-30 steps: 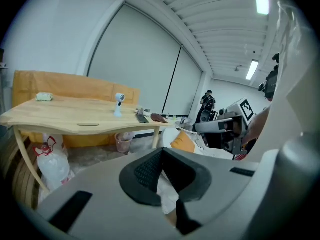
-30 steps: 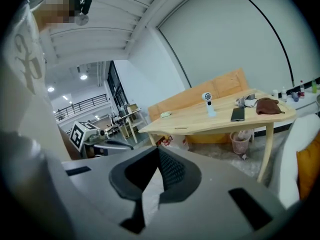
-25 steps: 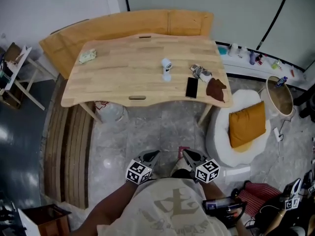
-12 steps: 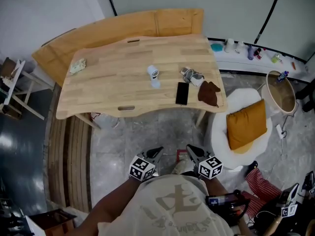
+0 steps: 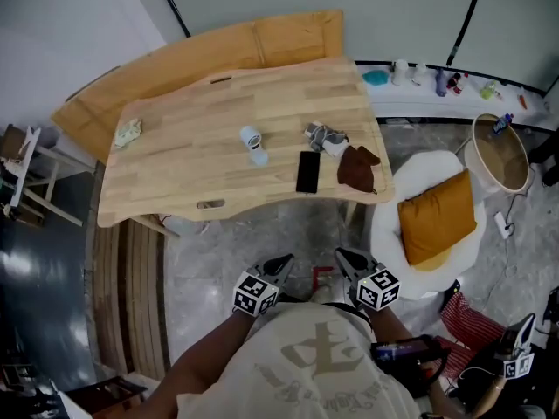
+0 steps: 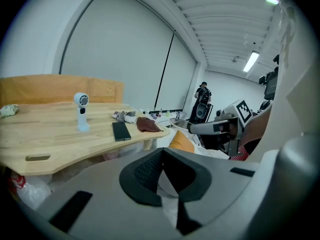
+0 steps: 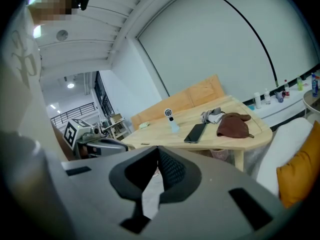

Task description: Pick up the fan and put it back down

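Bright, even white light is filling all three views, and the wooden table [image 5: 201, 147] is casting only a faint, soft-edged shadow on the grey floor [image 5: 253, 243]. In the left gripper view a ceiling strip light [image 6: 251, 61] is glowing overexposed. In the right gripper view a ceiling lamp [image 7: 70, 85] is burning out to white. Both gripper views are bending straight lines strongly and darkening to black at the corners. The left gripper [image 6: 162, 150] and right gripper [image 7: 158, 149] are sitting close to their lenses and showing soft, while the table beyond is reading fairly sharp. The head view is curving at its edges too.
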Tool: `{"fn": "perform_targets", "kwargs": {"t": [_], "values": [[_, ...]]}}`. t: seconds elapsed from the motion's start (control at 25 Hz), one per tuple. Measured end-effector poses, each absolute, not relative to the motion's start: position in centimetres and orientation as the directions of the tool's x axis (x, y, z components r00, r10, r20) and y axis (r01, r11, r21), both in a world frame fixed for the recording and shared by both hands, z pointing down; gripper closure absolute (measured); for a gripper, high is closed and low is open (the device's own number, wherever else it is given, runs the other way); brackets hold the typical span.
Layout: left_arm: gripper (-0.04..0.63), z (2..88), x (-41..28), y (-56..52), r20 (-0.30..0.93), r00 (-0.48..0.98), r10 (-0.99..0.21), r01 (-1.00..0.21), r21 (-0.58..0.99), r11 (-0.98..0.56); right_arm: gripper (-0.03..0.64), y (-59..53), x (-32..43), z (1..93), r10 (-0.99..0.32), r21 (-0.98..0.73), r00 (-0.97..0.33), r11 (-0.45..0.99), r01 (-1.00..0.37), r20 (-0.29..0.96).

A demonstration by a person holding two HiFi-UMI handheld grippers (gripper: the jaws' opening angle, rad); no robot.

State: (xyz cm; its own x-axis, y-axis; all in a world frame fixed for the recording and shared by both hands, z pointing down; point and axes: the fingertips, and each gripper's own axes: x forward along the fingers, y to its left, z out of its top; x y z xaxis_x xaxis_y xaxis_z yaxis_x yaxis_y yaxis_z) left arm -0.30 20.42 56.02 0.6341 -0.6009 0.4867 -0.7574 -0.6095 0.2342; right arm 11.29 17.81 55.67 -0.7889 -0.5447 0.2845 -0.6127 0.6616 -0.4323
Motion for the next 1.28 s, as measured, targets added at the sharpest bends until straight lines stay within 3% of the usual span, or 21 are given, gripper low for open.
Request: {"fn": "perform_targets", "kwargs": {"t": [0.8,1.28], "values": [[0.584,56.3,4.3,6.9,0.452,0.73,-0.512,-0.655,0.252,-0.712,0.603,7.7,15.2,56.0,-0.648,-0.429,-0.7,0.563,-0.706,0.301],[0.584,56.6,-1.7,-2.0,0.443,0.734,-0.515,-0.66,0.285,-0.695,0.603,-1.7,10.2,55.0,-0.659,-0.4,-0.683,0.56,-0.725,0.316]]}}
